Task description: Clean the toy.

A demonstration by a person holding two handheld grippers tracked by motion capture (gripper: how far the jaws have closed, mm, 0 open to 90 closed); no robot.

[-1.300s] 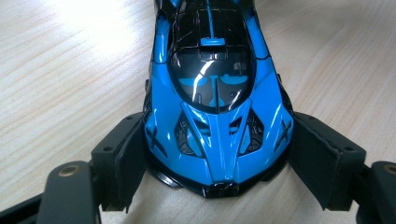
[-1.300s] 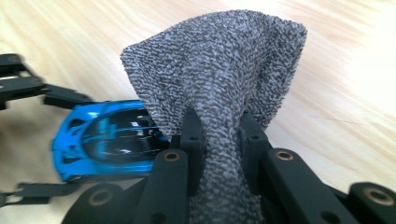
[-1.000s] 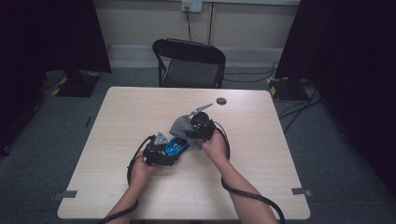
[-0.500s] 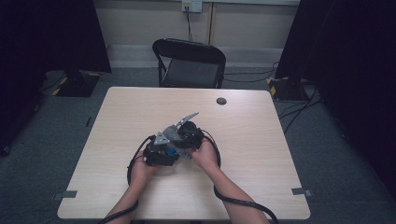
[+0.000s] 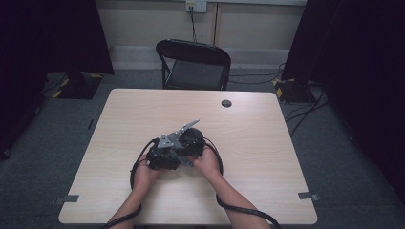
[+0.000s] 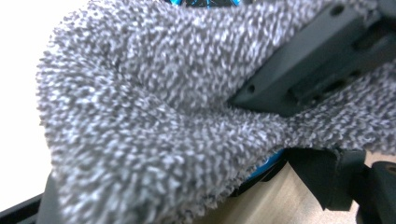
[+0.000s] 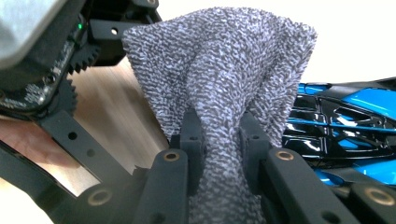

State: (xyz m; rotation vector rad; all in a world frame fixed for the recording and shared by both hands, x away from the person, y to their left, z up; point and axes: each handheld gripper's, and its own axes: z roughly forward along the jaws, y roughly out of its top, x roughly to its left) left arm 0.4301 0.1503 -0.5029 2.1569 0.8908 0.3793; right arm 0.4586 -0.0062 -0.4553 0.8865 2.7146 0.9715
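Pale wood tabletop (image 5: 267, 157), no print or label readable anywhere on it. Black folding chair (image 5: 193, 64) behind far edge, small dark disc (image 5: 226, 103) near that edge. Both hand-held grippers bunched together left of centre, nearer the front edge. Left hand-held gripper (image 5: 160, 160) low on the tabletop, jaws spread wide with grey terry cloth (image 6: 154, 116) draped close across its view; cannot tell if the pads press on it. Right hand-held gripper (image 7: 219, 140) pinching a bunched fold of the same cloth, jaws pressed nearly together on it. Blue-and-black housing (image 7: 345, 121) just beside the cloth, no lettering legible. Versus a second ago: right hand-held gripper come in lower and nearer the left one, grey plate (image 5: 179, 133) now overlapping it; left unmoved.
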